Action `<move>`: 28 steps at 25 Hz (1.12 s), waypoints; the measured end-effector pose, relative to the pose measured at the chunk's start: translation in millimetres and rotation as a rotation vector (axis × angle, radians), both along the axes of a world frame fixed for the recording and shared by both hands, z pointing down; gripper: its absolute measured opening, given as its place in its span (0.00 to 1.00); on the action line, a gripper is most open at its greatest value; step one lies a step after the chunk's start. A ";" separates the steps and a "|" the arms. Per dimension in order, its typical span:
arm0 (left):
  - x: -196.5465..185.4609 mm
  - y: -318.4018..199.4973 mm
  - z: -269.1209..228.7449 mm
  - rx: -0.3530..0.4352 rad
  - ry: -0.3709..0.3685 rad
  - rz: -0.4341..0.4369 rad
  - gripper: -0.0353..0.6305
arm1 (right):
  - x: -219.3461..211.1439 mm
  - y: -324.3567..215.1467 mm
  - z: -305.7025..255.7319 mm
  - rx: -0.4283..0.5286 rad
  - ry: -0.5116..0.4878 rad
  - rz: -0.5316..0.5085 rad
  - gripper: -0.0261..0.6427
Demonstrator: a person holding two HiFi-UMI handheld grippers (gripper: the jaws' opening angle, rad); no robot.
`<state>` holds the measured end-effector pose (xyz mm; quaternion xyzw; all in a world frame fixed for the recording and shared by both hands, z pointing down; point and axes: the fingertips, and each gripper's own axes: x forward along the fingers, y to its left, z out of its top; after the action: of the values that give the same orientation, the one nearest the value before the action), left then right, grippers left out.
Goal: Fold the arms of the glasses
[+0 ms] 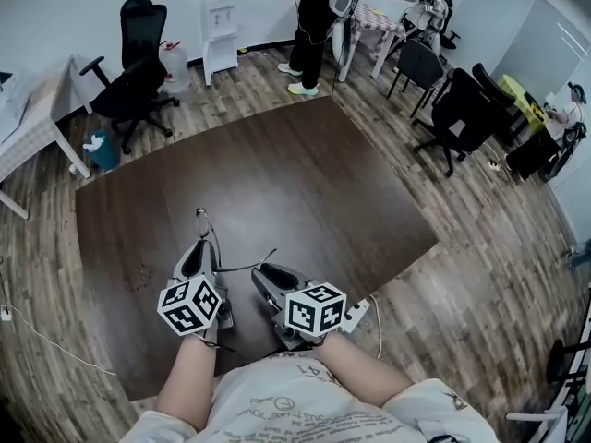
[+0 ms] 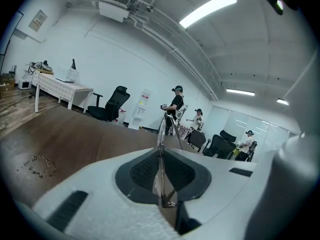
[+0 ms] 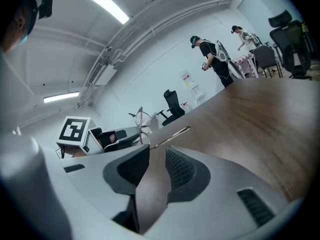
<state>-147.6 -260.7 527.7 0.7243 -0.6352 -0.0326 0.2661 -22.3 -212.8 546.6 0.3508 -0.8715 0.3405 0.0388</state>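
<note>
Person's left gripper (image 2: 161, 173) had pads pressed together on thin metal frame of glasses (image 2: 163, 126); wire rim stuck up past jaw tips. Gripper sat low over dark table (image 1: 305, 173), near its front edge. Just beside it, right gripper (image 3: 152, 170) had jaws spread, pinching nothing. One temple arm (image 3: 172, 135) ran slantwise just beyond mouth of gap, pads not pressing it. From above, that arm spanned the space between both grippers. Office chairs (image 1: 134, 67) and people (image 1: 309, 26) stood well beyond table's far edge.
</note>
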 end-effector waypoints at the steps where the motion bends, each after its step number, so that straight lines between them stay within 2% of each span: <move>1: 1.5 0.8 0.1 -0.001 0.002 0.005 0.12 | 1.3 -0.7 -1.7 0.008 -0.004 0.009 0.20; 13: 17.0 3.2 -0.2 0.003 -0.012 0.069 0.12 | 10.2 -8.1 -8.1 0.049 0.026 0.066 0.16; 19: 33.7 5.8 -2.4 0.026 -0.083 0.142 0.12 | 18.9 -13.2 -12.1 0.066 0.026 0.107 0.12; 28: 43.9 6.2 0.3 0.031 -0.154 0.198 0.11 | 17.1 -15.9 -13.2 0.087 0.037 0.115 0.10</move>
<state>-103.7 -254.6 528.1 0.7878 -0.5786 0.0396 0.2071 -5.2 -228.7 533.3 0.4081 -0.8629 0.2975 0.0200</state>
